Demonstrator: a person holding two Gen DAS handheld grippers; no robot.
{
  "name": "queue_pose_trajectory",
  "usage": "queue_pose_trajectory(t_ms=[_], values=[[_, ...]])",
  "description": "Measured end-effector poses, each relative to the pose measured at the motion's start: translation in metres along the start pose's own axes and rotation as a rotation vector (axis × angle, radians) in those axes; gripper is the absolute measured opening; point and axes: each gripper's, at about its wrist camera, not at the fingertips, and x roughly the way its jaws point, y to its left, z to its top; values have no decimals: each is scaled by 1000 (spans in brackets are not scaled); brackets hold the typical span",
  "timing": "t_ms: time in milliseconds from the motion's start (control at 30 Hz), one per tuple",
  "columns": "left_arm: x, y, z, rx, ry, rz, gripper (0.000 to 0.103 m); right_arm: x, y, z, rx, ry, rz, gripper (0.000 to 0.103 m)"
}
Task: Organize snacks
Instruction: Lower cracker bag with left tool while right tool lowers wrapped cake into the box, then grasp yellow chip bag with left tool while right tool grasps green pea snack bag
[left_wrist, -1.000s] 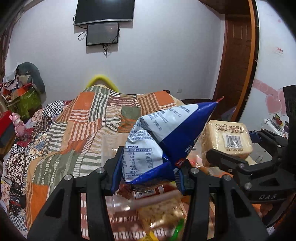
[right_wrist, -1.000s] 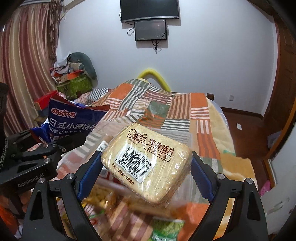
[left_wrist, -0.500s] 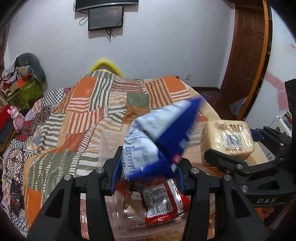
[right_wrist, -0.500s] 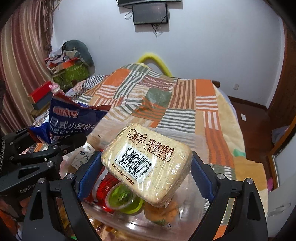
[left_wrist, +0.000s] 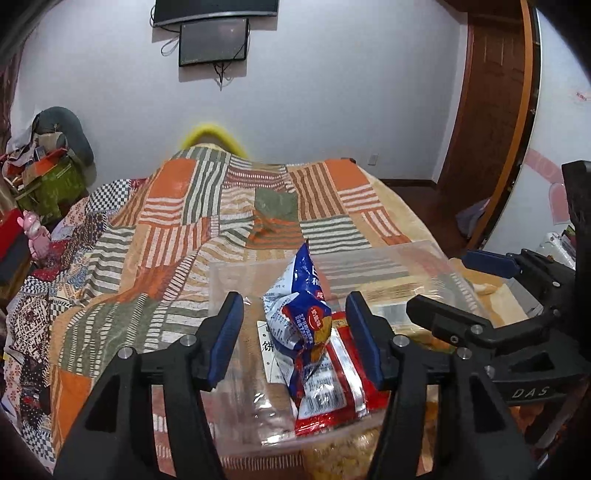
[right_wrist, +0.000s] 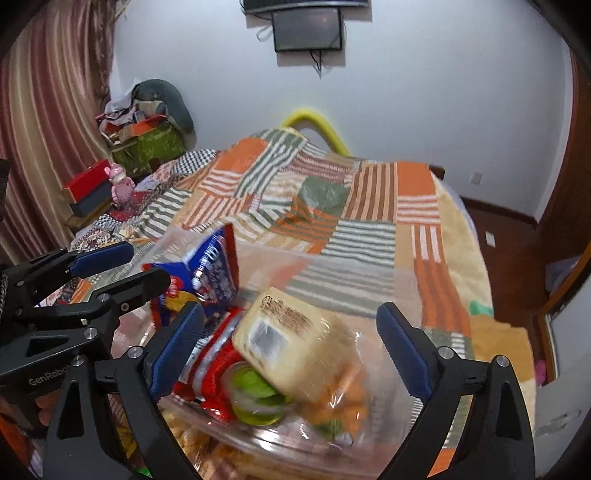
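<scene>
step: dropping blue foil snack bag, tan cracker pack into clear plastic bin | both jaws spread | next: fetching remaining snacks

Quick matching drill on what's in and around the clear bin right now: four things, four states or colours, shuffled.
1 blue bag
2 bread pack
3 left claw
4 jelly cup

A green
B open above the clear bin
C tan, barcode label, motion-blurred
D standing upright on a red packet

Pairs: 1-D, 2-C, 3-B, 4-A
</scene>
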Motion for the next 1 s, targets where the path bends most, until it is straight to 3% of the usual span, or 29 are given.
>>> queue_pose_trajectory(t_ms=[267, 400, 633, 767, 1000], values=[[-53, -3, -12, 52, -46, 9, 71, -37, -5, -9, 19, -37, 16, 95], [-70, -2, -31, 71, -33, 11, 85, -55, -6, -25, 5, -45, -15, 95], [-77, -6, -78, 97, 76, 16, 94, -72, -12, -64, 11, -12, -47, 95], [-70, -5, -102, 51, 161, -20, 96, -77, -17, -88, 28, 25, -59, 95], [-54, -6, -137, -6, 269, -21, 96, -71, -30, -121, 74, 99, -61, 95]])
